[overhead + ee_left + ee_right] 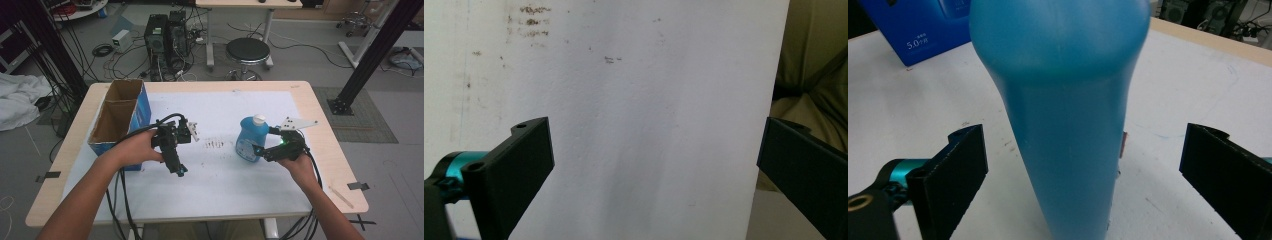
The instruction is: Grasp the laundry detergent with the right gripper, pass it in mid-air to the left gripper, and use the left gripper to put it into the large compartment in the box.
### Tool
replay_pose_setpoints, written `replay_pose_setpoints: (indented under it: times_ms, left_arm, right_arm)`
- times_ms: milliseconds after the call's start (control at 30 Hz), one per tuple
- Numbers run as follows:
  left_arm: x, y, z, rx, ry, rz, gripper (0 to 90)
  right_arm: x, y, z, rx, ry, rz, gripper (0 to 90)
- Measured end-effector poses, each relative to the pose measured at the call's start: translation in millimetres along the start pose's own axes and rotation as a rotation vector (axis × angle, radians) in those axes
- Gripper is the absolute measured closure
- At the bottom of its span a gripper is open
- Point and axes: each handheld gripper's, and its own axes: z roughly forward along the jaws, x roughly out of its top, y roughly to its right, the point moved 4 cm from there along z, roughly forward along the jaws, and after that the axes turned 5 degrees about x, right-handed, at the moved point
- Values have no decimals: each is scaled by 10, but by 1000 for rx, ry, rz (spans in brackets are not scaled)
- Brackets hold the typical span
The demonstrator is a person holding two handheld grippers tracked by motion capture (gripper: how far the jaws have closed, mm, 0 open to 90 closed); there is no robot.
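Bottle [251, 138], blue with white cap, stands upright on the desk [310, 105] between the released right claw [262, 150] jaws, not touching. Left claw [181, 171] released too, over bare white sheet [220, 180] beside blue cardboard box [142, 107].

high view overhead facing forward, gripper views close, sharing white tabletop [220, 175]

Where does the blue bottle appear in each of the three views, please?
High view: the blue bottle stands right of centre on the white sheet, beside the right hand-held gripper.
Left gripper view: not in it.
Right gripper view: centre, between the open jaws.
Shared landmark: the white sheet.
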Motion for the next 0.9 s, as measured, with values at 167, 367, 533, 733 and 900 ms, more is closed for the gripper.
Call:
replay_pose_setpoints:
  times_ms: [167, 367, 533, 733, 900]
  left_arm:
    - [-6, -3, -2, -1, 2, -4, 17]
    - [-13, -5, -6, 0, 3, -6, 17]
    - [-18, -4, -10, 2, 4, -7, 17]
    - [-22, -2, -15, 2, 6, -8, 17]
    - [-23, -1, -20, 2, 7, -7, 17]
  right_arm:
    - [-6, 2, 111, 12, 22, 9, 42]
    - [-10, -16, 206, 17, 29, 2, 43]
    - [-8, -6, 255, 7, 52, -1, 46]
    - [6, 0, 241, 20, 82, -7, 147]
    - [3, 1, 250, 11, 83, -14, 149]
